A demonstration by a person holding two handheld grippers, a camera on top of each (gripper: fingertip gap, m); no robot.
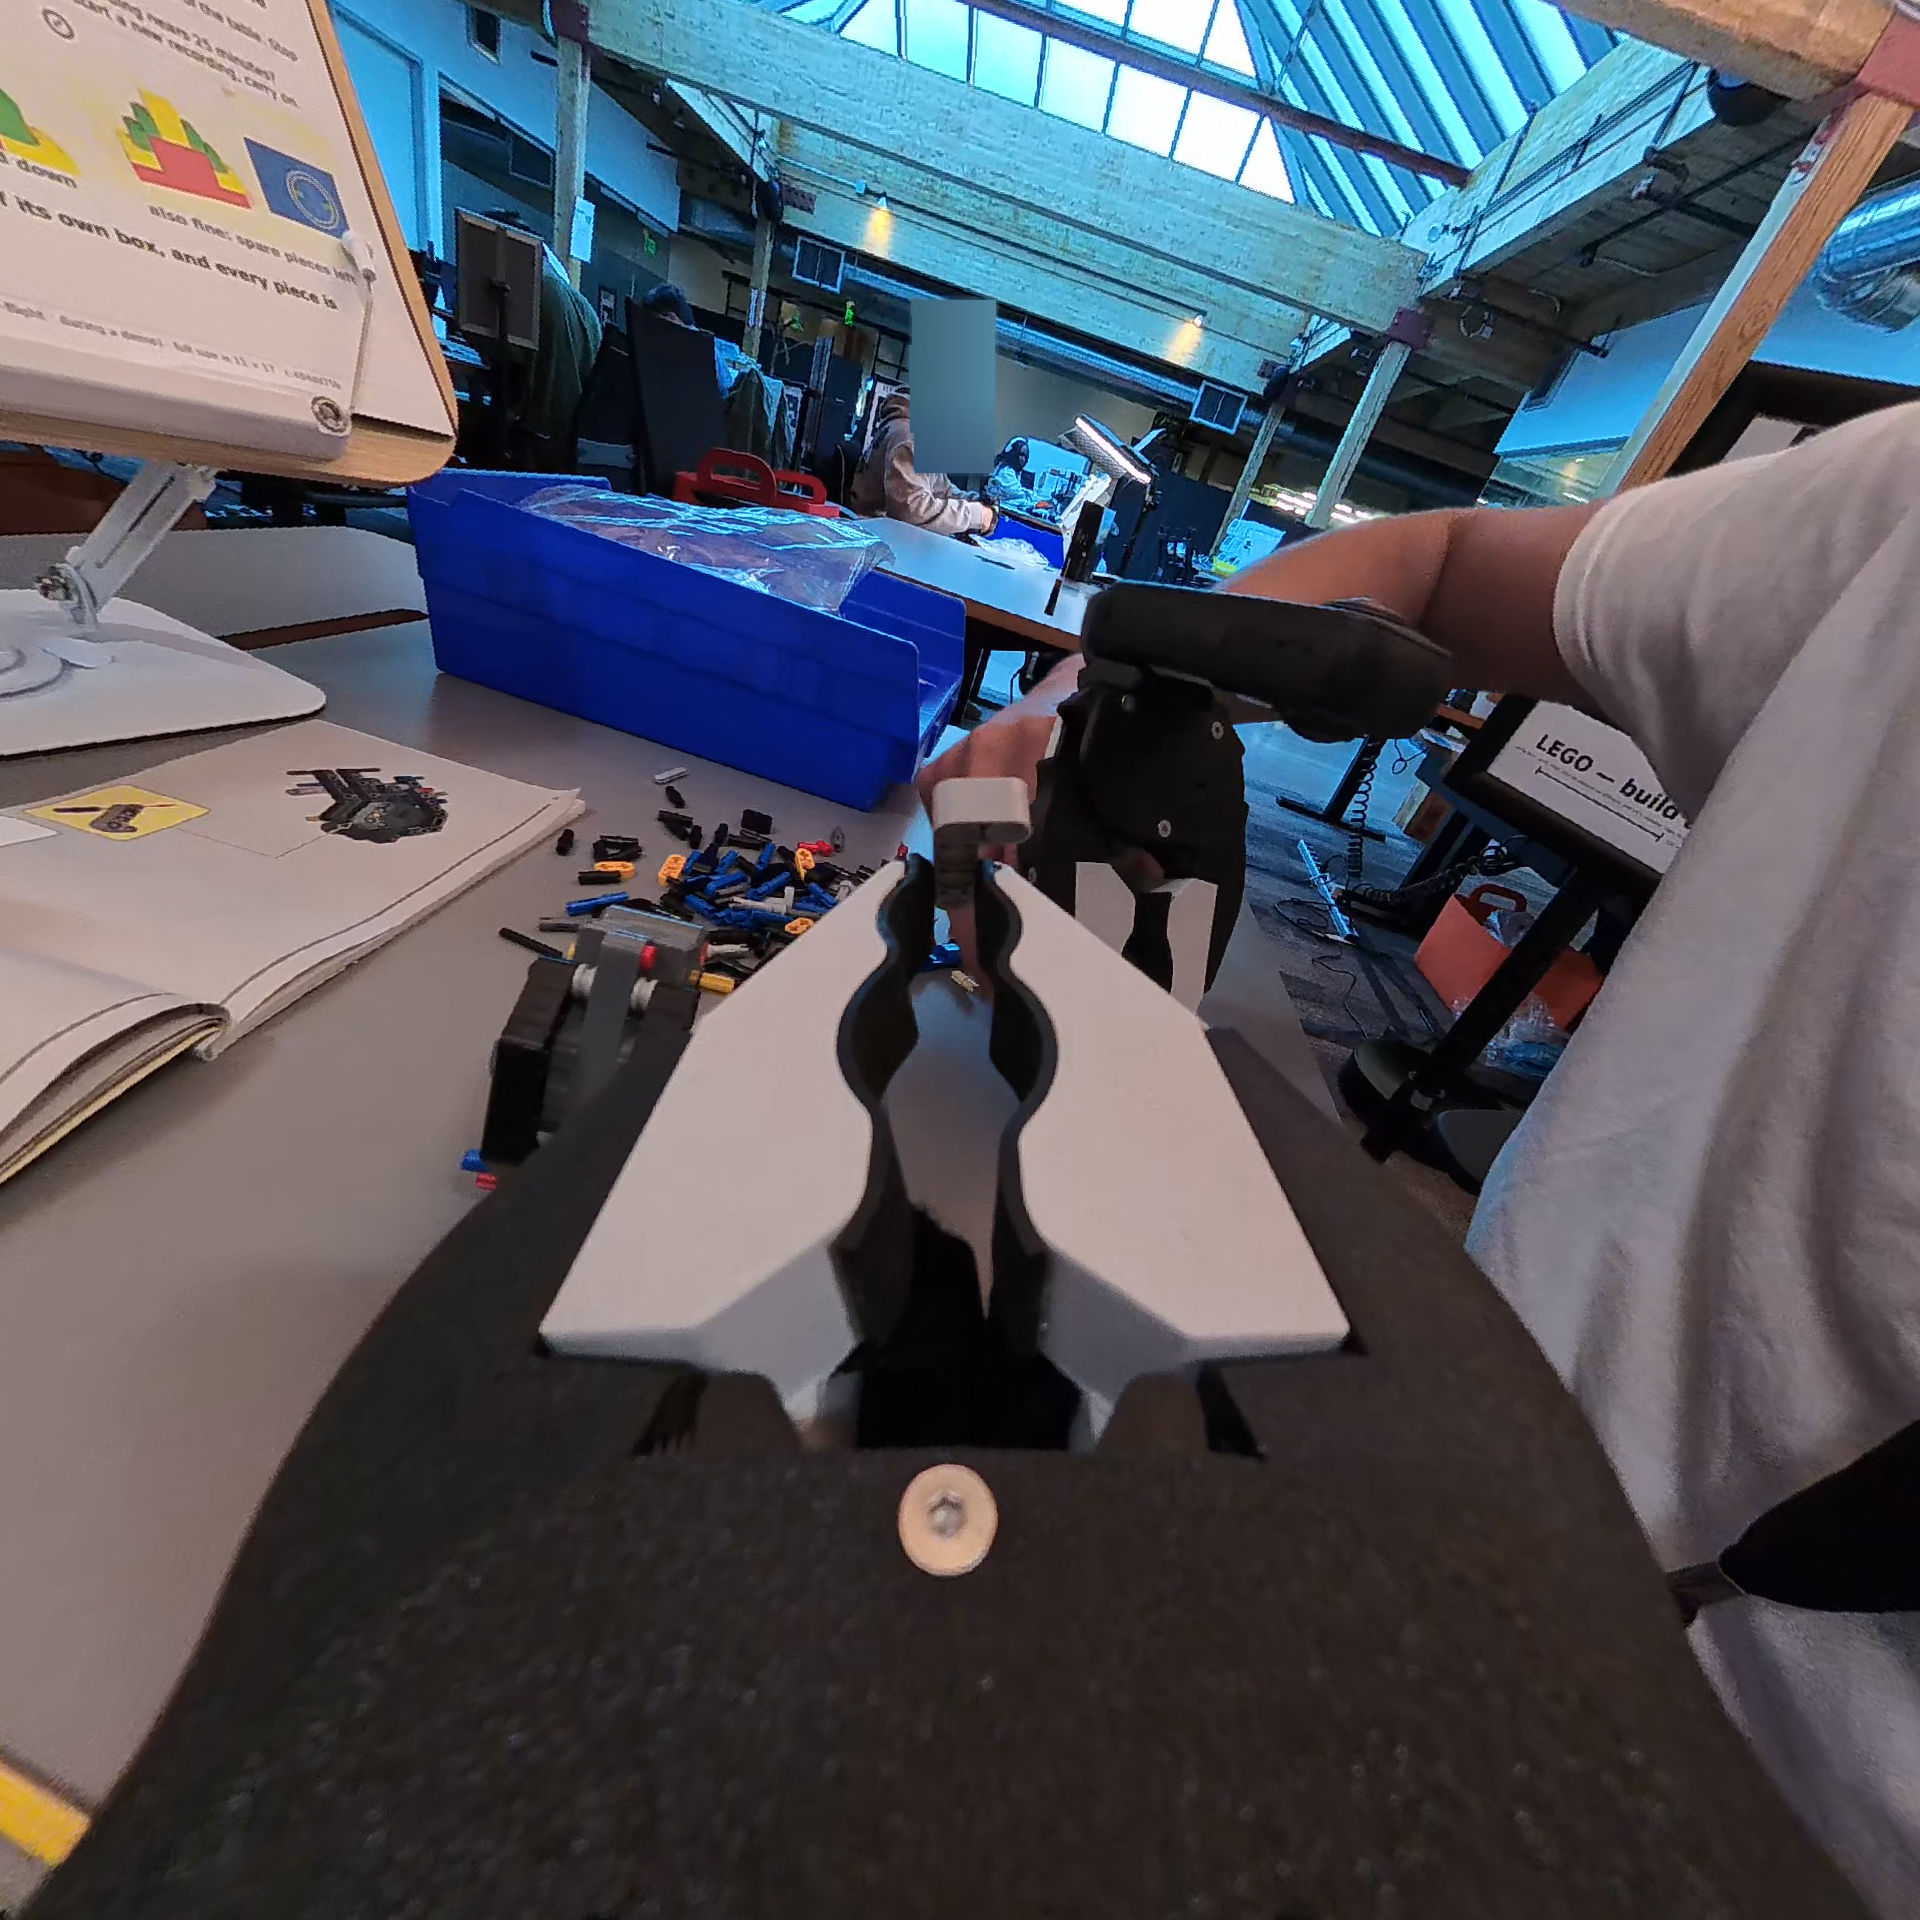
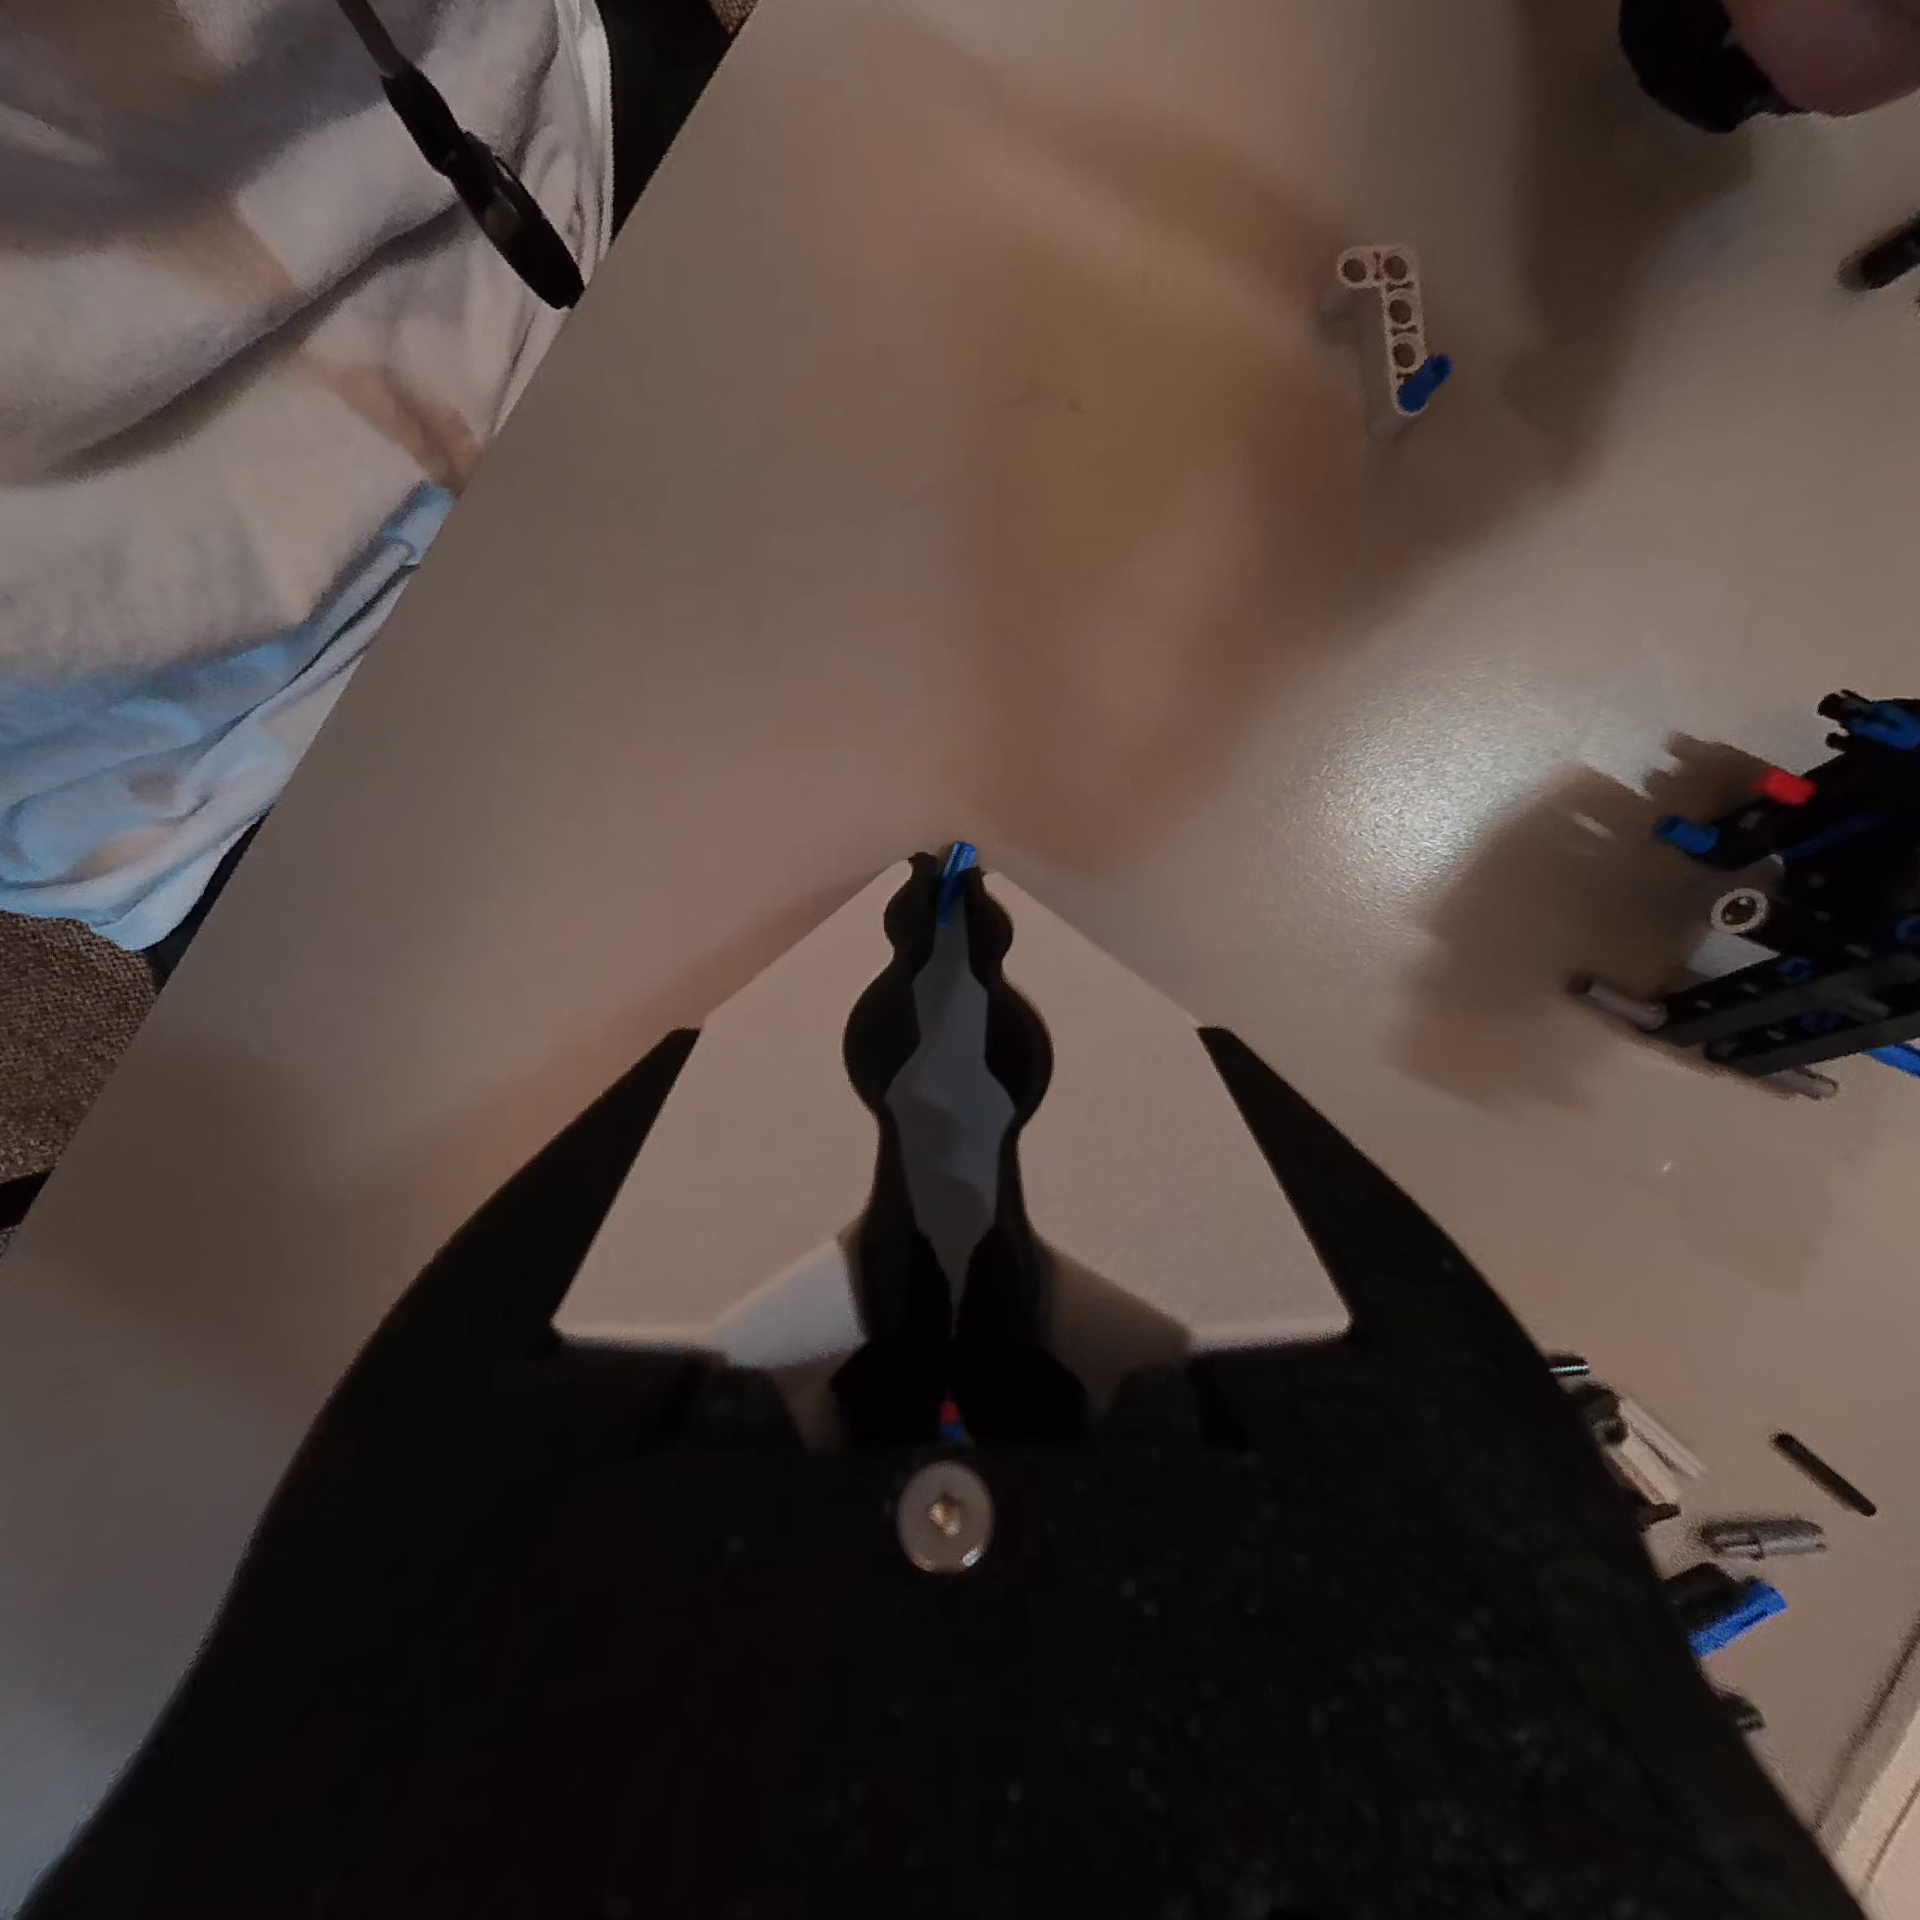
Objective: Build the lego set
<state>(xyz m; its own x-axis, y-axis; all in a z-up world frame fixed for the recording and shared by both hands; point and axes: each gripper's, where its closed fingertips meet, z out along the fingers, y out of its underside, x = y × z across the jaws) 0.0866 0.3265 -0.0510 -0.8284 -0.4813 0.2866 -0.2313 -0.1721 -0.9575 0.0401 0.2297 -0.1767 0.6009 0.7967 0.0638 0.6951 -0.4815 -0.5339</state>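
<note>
The half-built model (image 1: 592,1023) sits on the surface (image 1: 260,1299) just left of the left gripper (image 1: 951,873). It is a small black and grey block, so most of the build looks still to do. The left gripper is pinched shut on a grey bent piece (image 1: 977,821) held up at its tips. The right gripper (image 2: 951,883) is pinched shut on a little blue peg (image 2: 954,878), pointing down at the surface. Beyond the left gripper lies a pile of loose pieces (image 1: 717,873), with the open booklet (image 1: 260,873) to its left and a blue bin (image 1: 675,634) behind.
</note>
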